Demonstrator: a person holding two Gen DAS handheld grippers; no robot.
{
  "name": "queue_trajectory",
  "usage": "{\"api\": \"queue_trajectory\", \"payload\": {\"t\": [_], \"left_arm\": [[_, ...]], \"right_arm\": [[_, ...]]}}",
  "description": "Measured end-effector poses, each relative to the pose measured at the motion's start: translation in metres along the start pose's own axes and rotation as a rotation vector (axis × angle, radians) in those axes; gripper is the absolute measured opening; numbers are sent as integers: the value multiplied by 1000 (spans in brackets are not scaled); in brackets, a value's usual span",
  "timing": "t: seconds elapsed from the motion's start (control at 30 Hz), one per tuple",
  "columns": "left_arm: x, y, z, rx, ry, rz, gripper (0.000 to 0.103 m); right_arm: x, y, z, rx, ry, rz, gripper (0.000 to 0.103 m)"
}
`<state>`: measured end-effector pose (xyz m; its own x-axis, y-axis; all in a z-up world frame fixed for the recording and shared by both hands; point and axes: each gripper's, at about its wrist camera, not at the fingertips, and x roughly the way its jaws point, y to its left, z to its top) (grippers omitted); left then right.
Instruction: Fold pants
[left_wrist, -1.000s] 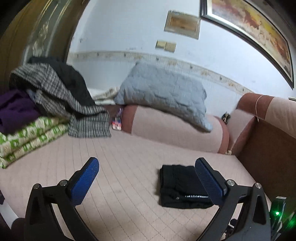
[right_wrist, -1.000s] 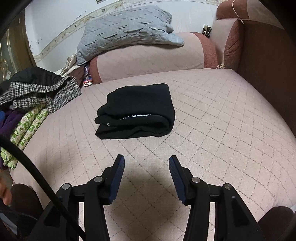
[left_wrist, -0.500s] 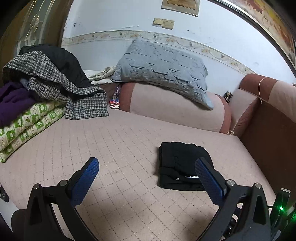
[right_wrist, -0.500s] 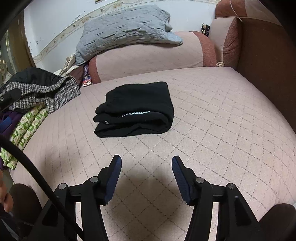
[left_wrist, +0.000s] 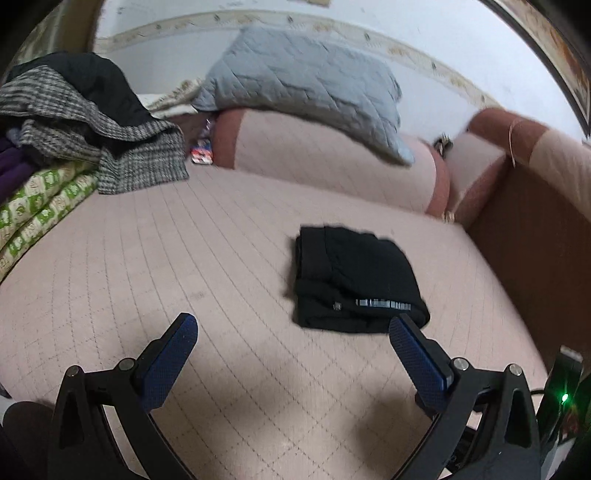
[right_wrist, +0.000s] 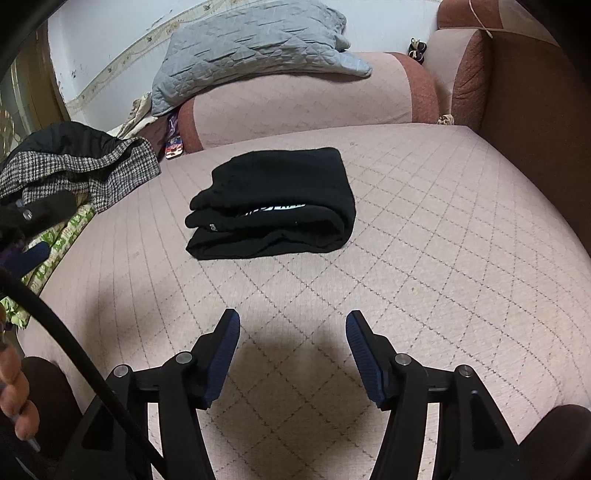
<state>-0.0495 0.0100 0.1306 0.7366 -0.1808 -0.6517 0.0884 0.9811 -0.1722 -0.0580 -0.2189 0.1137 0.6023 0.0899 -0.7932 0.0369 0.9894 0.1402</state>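
Note:
The black pants lie folded into a compact rectangle on the pink quilted bed; they also show in the right wrist view, with a white printed strip in the fold. My left gripper is open and empty, held above the bed just short of the pants, which sit ahead to its right. My right gripper is open and empty, held above the bed well short of the pants.
A pile of clothes and bedding sits at the left, also in the right wrist view. A grey pillow rests on the pink bolster. A brown bed side runs along the right. A black cable crosses the lower left.
The left gripper has tipped downward and moved closer to the bed, so the pants sit higher and larger in its view. The right gripper has opened somewhat wider and backed off slightly.

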Motion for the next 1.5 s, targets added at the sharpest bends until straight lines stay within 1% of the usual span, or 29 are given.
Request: {"api": "queue_trajectory", "payload": {"t": [0.1,0.2,0.37,0.6,0.87,1.1,1.5], "left_arm": [[9,-6,-6,37,38,4,103],[14,-9,-10,60,55,4,103],[23,-14,-16,95,88,0,103],[34,-13,-22,87,126,-10,103],[36,-12,-24,80,140,-21,103],[35,-16,-27,102,142,-17,103],[38,-18,-30,111,156,-25,103]], "right_arm": [[3,3,-1,-12,9,-1,66],[5,5,-3,-23,14,-3,68],[12,6,-5,-23,32,-7,69],[19,6,-7,-20,49,-13,69],[21,7,-10,-25,57,-19,70],[21,6,-10,-19,60,-26,71],[23,2,-12,-3,68,-43,71]]}}
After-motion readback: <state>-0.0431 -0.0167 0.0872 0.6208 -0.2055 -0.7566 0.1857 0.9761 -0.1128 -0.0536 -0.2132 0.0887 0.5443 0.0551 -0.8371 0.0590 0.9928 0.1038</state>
